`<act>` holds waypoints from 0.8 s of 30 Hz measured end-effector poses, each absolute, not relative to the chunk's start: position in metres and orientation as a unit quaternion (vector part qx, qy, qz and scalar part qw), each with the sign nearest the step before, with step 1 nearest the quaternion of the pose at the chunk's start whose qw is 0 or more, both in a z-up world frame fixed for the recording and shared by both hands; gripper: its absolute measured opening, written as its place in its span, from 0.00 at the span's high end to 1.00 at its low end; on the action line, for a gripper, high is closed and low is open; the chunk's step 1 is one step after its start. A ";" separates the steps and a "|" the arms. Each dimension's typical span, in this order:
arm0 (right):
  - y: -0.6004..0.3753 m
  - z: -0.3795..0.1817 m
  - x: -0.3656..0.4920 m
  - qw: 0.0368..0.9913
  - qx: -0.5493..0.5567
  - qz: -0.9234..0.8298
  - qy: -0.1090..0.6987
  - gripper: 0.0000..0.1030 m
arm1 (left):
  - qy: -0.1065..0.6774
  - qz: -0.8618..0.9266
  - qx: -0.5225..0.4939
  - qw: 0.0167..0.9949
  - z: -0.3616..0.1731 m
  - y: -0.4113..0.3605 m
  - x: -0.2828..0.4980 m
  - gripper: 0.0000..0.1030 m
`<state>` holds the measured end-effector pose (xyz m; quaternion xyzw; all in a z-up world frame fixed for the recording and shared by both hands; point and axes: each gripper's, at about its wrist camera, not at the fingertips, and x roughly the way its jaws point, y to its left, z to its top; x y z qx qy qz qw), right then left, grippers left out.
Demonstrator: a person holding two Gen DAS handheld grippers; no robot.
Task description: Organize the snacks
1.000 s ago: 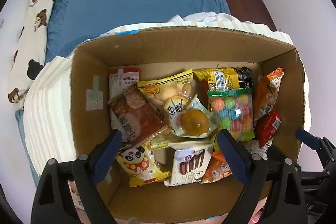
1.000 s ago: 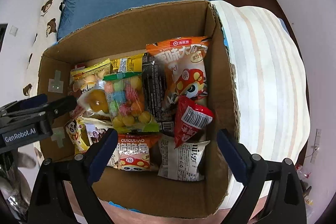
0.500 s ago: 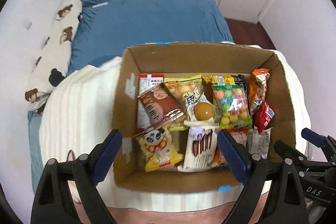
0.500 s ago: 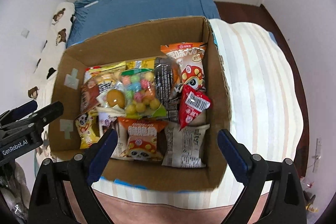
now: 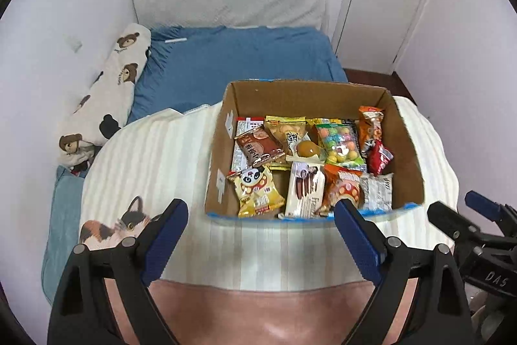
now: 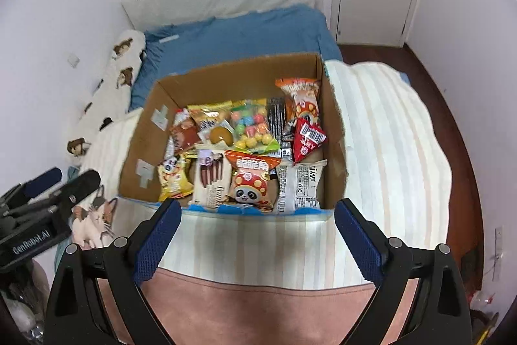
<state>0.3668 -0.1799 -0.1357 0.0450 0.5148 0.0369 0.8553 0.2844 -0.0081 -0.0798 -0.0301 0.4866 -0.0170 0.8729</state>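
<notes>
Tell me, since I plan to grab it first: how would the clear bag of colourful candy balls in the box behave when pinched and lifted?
The candy ball bag looks like thin glossy film, so it may slip between the fingers. Its loose round balls would probably shift and sag, making it floppy. It lies on top of other packets in the cardboard box, so lifting it should disturb little.

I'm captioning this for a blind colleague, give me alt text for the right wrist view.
An open cardboard box packed with snack packets, including a red triangular packet, sits on a striped blanket over a bed. The open, empty right gripper hangs short of the box, with the left gripper at the left edge.
</notes>
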 end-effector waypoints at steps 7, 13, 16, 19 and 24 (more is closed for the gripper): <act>-0.175 -0.090 0.310 0.885 0.044 0.043 0.462 0.05 | 0.451 -0.009 -0.028 0.892 -0.049 -0.001 0.231 0.10; -0.169 -0.059 0.265 0.900 0.037 0.050 0.431 0.05 | 0.432 -0.002 -0.032 0.901 -0.029 0.005 0.193 0.10; -0.168 -0.046 0.243 0.905 0.038 0.054 0.421 0.05 | 0.426 0.000 -0.037 0.904 -0.022 0.007 0.177 0.10; -0.166 -0.036 0.225 0.909 0.034 0.053 0.411 0.05 | 0.419 0.001 -0.037 0.907 -0.017 0.007 0.162 0.10; -0.162 -0.025 0.201 0.914 0.029 0.055 0.400 0.05 | 0.414 0.005 -0.033 0.910 -0.014 0.007 0.144 0.10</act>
